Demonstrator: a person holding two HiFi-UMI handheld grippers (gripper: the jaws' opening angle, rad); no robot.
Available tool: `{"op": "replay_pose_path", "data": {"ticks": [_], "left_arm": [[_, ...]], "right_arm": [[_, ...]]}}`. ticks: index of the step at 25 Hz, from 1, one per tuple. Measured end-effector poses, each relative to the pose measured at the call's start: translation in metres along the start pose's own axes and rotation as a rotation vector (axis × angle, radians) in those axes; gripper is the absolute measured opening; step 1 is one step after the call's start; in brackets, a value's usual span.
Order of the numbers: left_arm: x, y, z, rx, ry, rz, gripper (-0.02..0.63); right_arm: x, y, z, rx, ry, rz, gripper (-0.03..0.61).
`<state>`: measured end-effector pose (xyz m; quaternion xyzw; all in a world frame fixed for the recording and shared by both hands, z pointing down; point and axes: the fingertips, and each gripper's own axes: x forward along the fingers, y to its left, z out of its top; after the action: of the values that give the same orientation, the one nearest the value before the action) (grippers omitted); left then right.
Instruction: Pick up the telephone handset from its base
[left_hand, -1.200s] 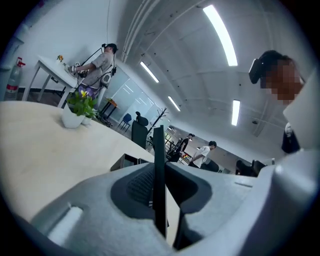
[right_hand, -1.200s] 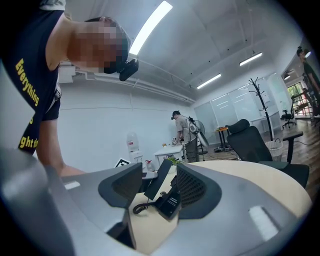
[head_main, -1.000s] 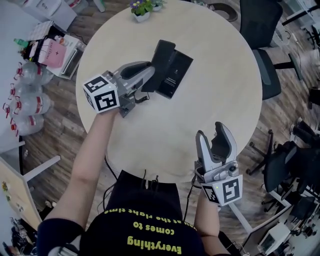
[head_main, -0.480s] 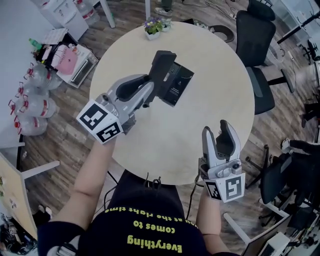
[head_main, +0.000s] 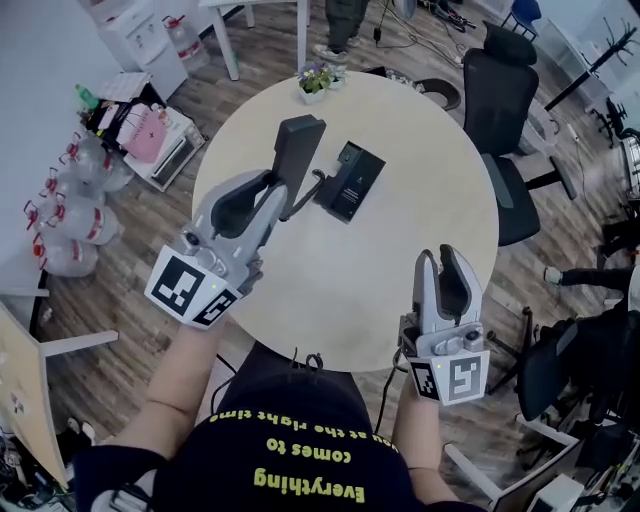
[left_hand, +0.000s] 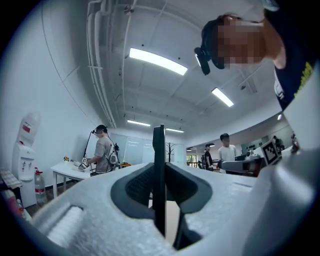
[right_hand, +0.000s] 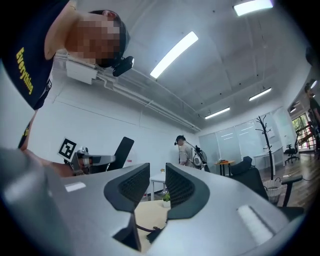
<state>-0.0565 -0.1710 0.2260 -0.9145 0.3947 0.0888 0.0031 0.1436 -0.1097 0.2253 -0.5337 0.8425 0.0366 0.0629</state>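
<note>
The black telephone handset (head_main: 297, 148) hangs in the air above the round table (head_main: 430, 190), and my left gripper (head_main: 283, 187) is shut on its lower end. In the left gripper view the handset (left_hand: 159, 150) stands edge-on, clamped between the two dark pads. The black base (head_main: 349, 182) lies flat on the table to the right of the handset, and a cord (head_main: 318, 181) links the two. My right gripper (head_main: 441, 259) hovers near the table's front edge. Its jaws have just been closing; a narrow gap remains and nothing is between them (right_hand: 157, 187).
A small potted plant (head_main: 315, 80) stands at the table's far edge. Black office chairs (head_main: 505, 85) stand to the right, water bottles (head_main: 60, 215) and boxes on the floor to the left. Other people stand in the room's background.
My left gripper has risen and swung left with the handset, which now stands apart from the base. My right gripper has risen a little and its jaws have narrowed.
</note>
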Motion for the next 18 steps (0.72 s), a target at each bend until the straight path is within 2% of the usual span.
{"op": "replay_pose_path", "data": {"ticks": [10,18], "left_arm": [[-0.037,-0.01,0.01,0.056,0.002,0.083,0.071],[-0.048,-0.014,0.001,0.049,0.022,0.099,0.071]], "right_arm": [[-0.007,0.007,0.022,-0.049,-0.033,-0.044,0.014],[-0.012,0.014,0.023,-0.086,-0.026,-0.051,0.011]]}}
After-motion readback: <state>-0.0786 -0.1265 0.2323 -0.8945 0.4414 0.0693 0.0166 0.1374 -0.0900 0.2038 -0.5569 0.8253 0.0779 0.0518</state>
